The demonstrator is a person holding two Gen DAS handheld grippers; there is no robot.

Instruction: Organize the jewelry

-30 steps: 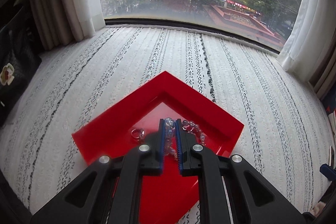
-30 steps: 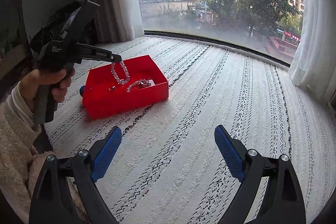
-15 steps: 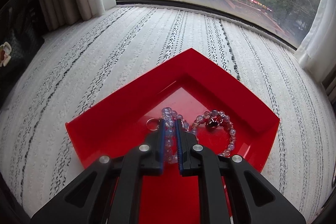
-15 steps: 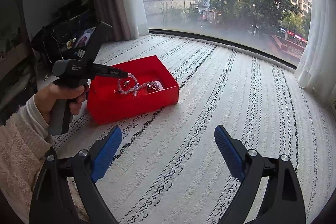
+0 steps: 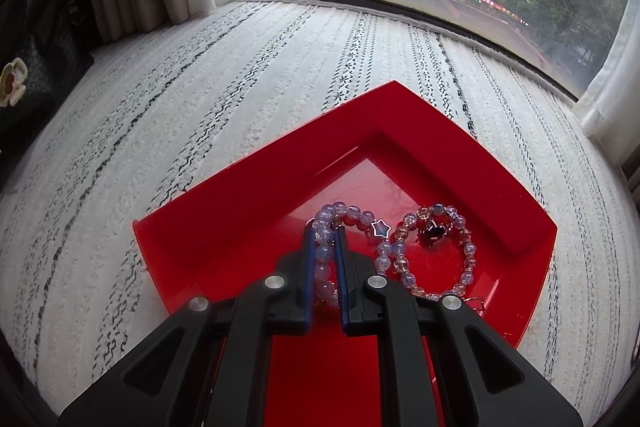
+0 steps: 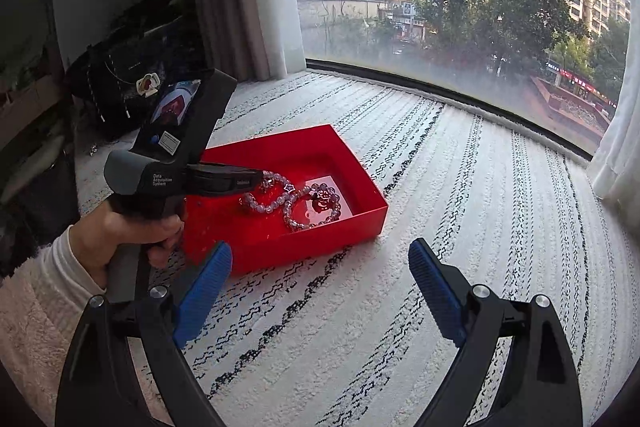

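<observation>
bracelet (image 5: 325, 259) | pinched, left gripper (image 5: 324, 247) | right gripper (image 6: 320, 267) spread, right view only

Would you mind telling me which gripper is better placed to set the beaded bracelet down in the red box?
Left. The left gripper is shut on the beaded bracelet inside the red box; the right gripper is open over the rug.

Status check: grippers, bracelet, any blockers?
Left gripper shut on pale purple beaded bracelet, low inside red tray. Right gripper open, idle. Second beaded bracelet alongside.
</observation>
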